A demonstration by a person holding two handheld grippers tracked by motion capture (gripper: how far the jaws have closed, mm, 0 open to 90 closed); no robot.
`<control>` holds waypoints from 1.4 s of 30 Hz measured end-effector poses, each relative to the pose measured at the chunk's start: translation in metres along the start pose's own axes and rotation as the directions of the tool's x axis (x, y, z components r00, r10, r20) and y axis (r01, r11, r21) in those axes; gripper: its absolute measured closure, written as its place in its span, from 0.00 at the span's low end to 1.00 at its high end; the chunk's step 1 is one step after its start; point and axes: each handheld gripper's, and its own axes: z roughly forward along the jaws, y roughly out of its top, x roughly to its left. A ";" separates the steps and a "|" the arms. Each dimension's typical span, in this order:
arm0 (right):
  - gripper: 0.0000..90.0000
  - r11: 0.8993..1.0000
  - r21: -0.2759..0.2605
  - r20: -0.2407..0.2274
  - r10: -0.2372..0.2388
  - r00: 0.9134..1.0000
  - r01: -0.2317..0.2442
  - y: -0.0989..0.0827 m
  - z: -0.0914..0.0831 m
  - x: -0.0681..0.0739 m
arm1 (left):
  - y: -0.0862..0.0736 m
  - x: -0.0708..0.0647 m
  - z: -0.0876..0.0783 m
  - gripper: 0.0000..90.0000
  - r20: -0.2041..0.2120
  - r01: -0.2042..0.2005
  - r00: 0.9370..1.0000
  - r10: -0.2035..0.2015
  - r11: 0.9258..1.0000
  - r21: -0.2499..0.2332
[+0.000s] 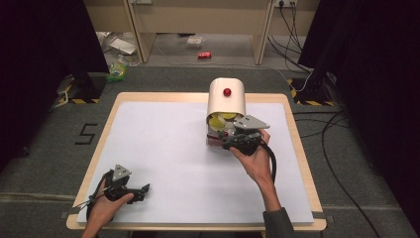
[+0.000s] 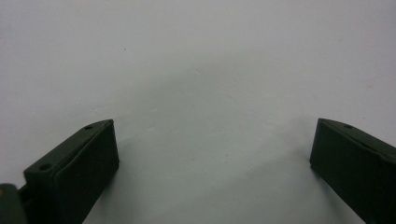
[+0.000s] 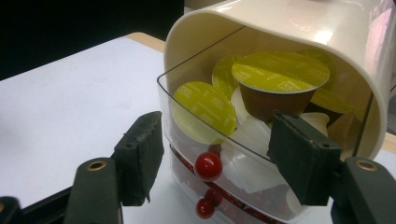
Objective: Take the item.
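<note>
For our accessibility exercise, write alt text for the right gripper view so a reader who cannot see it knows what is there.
A cream dispenser has its clear drawer pulled out, full of yellow-lidded coffee capsules. The right gripper has its two black jaws on either side of the drawer's red knob, not touching it. The white table lies beneath.

I count one cream dispenser (image 3: 299, 28), four green-lidded capsules (image 3: 280, 72) visible in its drawer, three red knobs (image 3: 208, 166), two tongs (image 1: 236, 140).
</note>
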 end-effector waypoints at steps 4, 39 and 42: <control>0.46 1.000 0.002 -0.006 0.001 1.000 -0.001 -0.001 -0.003 -0.001 | 0.000 0.000 0.000 0.00 0.000 -0.001 1.000 0.001 1.000 0.001; 0.51 0.997 0.012 -0.002 -0.081 0.997 0.081 -0.021 -0.030 0.024 | 0.000 0.000 0.000 0.00 0.000 0.000 1.000 0.000 1.000 0.001; 0.52 0.997 0.015 -0.004 -0.079 0.997 0.079 -0.023 -0.032 0.026 | 0.000 0.000 0.000 0.00 0.000 0.000 1.000 0.000 1.000 0.001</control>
